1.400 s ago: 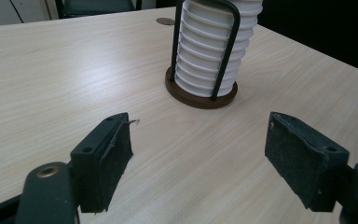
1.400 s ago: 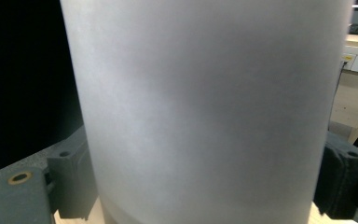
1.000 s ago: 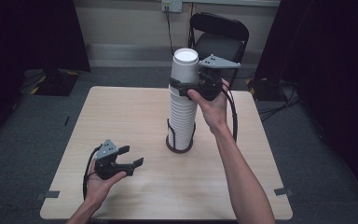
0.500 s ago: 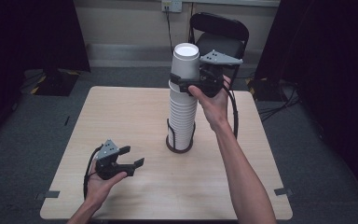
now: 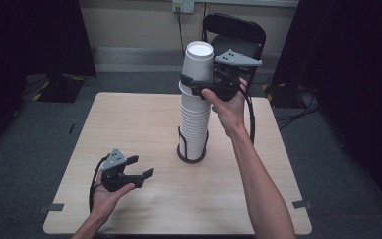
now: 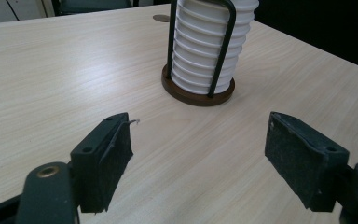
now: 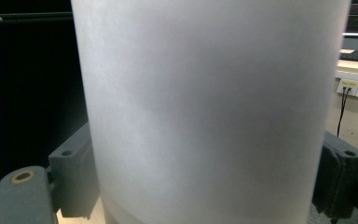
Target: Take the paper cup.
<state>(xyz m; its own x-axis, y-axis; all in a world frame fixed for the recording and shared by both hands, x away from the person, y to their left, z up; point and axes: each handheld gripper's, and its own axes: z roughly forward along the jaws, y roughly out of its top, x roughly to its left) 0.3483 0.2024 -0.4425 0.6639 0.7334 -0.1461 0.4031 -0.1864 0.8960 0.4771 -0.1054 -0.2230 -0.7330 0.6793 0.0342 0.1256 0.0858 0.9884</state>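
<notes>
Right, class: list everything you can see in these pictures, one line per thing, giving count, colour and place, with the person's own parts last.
Table: one, light wood, centre of the room.
Cup stack: one, white, in the holder at mid-table.
Top cup: one, white, raised partly out of the stack, between the right gripper's jaws.
Cup holder: one, brown round base with dark wire uprights, around the stack's foot.
Chair: one, black, behind the table.
Wall socket: one, pale, on the back wall.
Left gripper: one, black, low over the table's near left, jaws apart.
Right gripper: one, black, clamped on the top cup.
</notes>
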